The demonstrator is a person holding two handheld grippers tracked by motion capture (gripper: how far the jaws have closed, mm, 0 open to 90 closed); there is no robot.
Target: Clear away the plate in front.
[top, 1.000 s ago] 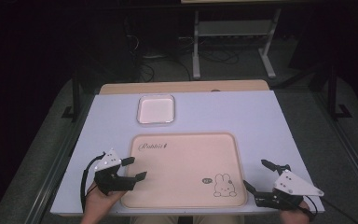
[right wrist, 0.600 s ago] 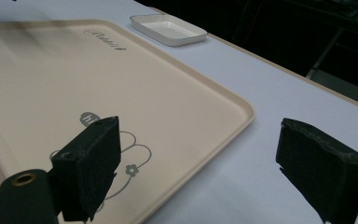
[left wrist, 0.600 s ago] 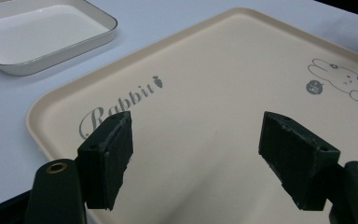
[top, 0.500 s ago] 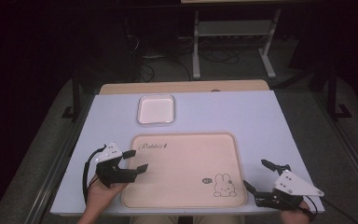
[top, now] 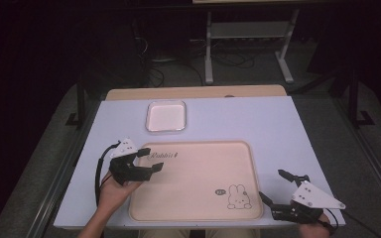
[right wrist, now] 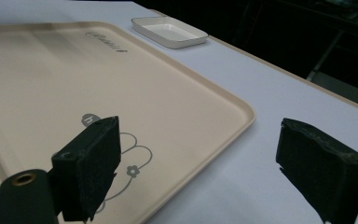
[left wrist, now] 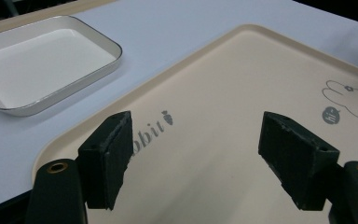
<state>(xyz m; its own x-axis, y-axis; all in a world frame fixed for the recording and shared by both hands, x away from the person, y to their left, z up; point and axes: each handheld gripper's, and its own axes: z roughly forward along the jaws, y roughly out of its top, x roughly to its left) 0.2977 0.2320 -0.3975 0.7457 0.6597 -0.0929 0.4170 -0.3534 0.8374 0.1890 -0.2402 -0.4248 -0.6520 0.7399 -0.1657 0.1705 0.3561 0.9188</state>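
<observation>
Left gripper (top: 148, 159) hovers over the beige tray's (top: 198, 208) near-left corner, jaws wide apart; right gripper (top: 275, 187) straddles its right edge, jaws apart, tray flat on the tabletop (top: 258, 119)

light: table top (top: 258, 124) evenly bright from above, room behind it near black | shadows: faint, soft | glare: white dish (top: 166, 115) slightly washed out at upper centre | focus: high view soft and grainy; gripper views blur the black jaws at the bottom edge
</observation>
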